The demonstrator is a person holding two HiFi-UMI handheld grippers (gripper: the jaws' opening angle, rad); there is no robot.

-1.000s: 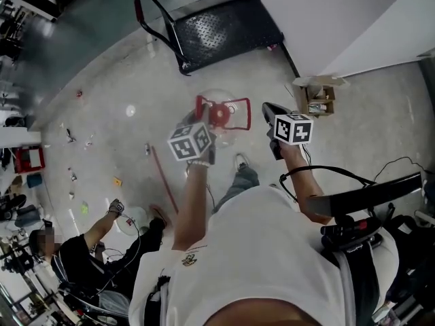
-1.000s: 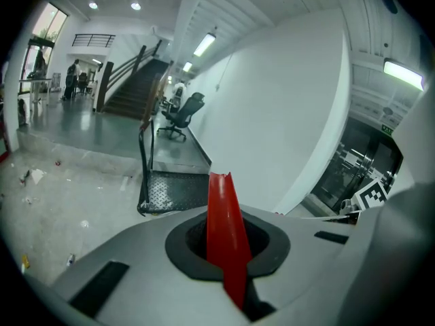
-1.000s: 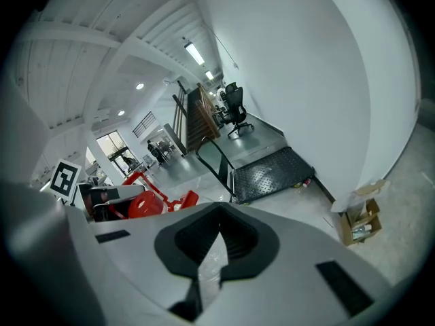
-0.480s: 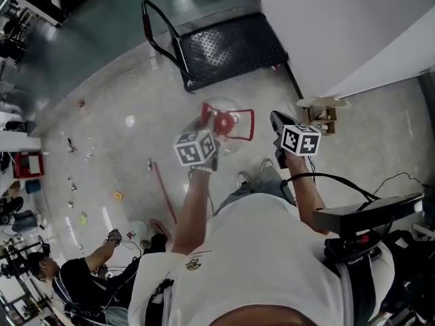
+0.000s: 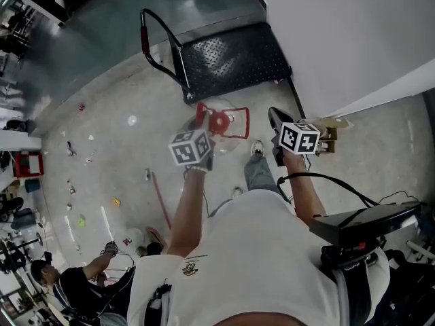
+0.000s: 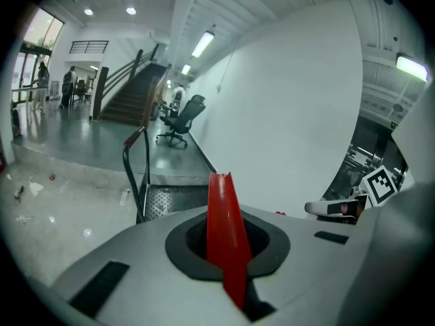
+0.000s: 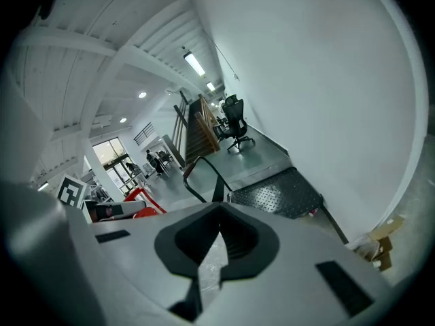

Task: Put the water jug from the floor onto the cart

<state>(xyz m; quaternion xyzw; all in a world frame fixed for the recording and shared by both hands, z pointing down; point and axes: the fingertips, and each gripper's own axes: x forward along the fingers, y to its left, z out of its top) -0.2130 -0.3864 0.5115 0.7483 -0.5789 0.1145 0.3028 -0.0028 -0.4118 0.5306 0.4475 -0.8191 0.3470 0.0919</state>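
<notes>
The water jug point(image 5: 230, 133) is clear plastic with a red handle frame point(image 5: 222, 119), and it hangs above the floor just short of the cart. My left gripper point(image 5: 202, 124) is shut on a red strip of that handle point(image 6: 225, 233), seen between its jaws point(image 6: 228, 253). My right gripper point(image 5: 273, 118) is level with the jug on its right, apart from it, jaws together with nothing in them point(image 7: 207, 250); clear jug plastic point(image 7: 212, 262) shows behind. The black flat cart point(image 5: 231, 56) with its looped push handle point(image 5: 158, 43) stands ahead by the wall point(image 6: 173, 199) point(image 7: 275, 195).
A white wall point(image 5: 340, 32) runs along the right, with a cardboard box point(image 5: 327, 136) at its foot. Small litter and a red stick point(image 5: 160, 199) lie on the floor to the left. A person point(image 5: 81, 284) crouches at the lower left. An office chair point(image 6: 180, 117) stands beyond the cart.
Both grippers and the hanging jug have moved forward toward the cart, which now lies closer ahead. The left gripper's hold on the red handle is unchanged.
</notes>
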